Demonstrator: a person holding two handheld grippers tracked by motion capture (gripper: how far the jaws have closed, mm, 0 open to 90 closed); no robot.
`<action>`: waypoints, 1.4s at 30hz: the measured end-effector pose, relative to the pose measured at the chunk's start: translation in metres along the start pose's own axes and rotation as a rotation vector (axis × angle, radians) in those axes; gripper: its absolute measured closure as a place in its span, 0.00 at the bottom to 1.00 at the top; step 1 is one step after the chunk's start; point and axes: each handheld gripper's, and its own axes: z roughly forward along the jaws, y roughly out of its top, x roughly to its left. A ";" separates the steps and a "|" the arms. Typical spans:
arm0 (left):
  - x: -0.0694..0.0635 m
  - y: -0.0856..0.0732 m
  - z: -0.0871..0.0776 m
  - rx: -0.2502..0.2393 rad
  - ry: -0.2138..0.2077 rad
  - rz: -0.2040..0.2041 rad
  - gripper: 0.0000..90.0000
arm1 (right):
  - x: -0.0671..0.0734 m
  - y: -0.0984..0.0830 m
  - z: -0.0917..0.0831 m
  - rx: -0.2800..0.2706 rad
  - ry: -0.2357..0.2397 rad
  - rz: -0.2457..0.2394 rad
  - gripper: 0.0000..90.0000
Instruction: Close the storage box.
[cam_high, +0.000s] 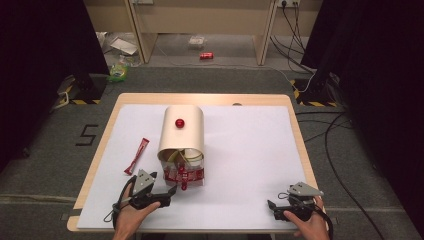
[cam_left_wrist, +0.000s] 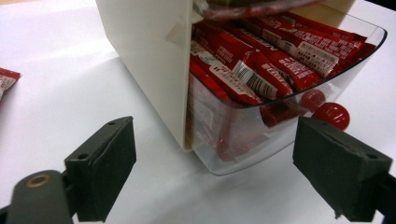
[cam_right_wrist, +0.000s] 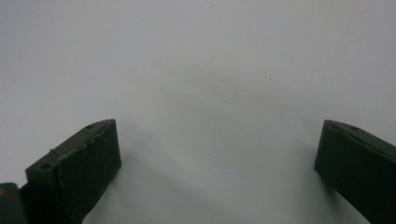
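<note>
A cream box (cam_high: 183, 131) with a rounded top and a red knob (cam_high: 179, 122) stands mid-table. From its near end sticks a clear tray (cam_left_wrist: 243, 149) packed with red sachets (cam_left_wrist: 261, 70), with a red knob (cam_left_wrist: 332, 115) at its front. One loose red sachet (cam_high: 137, 155) lies left of the box. My left gripper (cam_high: 171, 191) is open just before the tray's front; in the left gripper view (cam_left_wrist: 212, 140) its jaws stand wide apart, touching nothing. My right gripper (cam_high: 273, 207) rests open near the front right, with only white sheet between its jaws (cam_right_wrist: 217, 135).
A white sheet (cam_high: 250, 150) covers the wooden table (cam_high: 200, 99). Beyond the far edge are a floor with cables (cam_high: 330, 135), a red can (cam_high: 206, 56) and litter. Black curtains hang at both sides.
</note>
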 end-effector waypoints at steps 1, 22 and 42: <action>0.000 0.000 0.001 -0.002 0.003 0.001 0.15 | 0.000 0.000 0.000 0.000 0.000 0.000 0.01; 0.004 0.006 0.011 -0.004 0.020 -0.010 0.15 | 0.000 0.000 0.000 0.000 0.000 0.000 0.01; 0.007 0.008 0.015 -0.003 0.034 -0.017 0.11 | 0.000 0.000 0.000 0.001 0.000 0.001 0.01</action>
